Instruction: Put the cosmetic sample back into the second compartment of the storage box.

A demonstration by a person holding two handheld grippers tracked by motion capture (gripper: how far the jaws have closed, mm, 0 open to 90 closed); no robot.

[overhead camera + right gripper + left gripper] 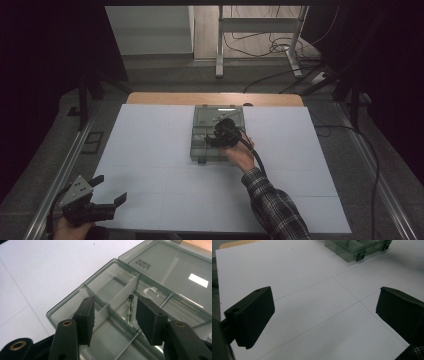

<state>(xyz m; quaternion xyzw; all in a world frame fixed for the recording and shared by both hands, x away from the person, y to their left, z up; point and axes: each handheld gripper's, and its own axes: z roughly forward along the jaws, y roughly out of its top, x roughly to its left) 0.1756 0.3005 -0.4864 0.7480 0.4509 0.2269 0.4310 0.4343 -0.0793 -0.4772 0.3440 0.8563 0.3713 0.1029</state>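
The box [217, 131], lid open, sits at the mat's twelve o'clock. The right gripper [113, 312], part open and empty, straddles a small screw [130, 305] inside: light, stiff, slippery, best pinched mid-shank. The left gripper [107, 191] hovers wide open at seven o'clock.

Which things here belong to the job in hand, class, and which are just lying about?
In the job:
- compartment box, lid open
- small screw in a compartment
- right hand-held gripper, jaws open over the screw

Lying about:
- left hand-held gripper, open, idle at the table's near corner
- floor cables
- metal stand
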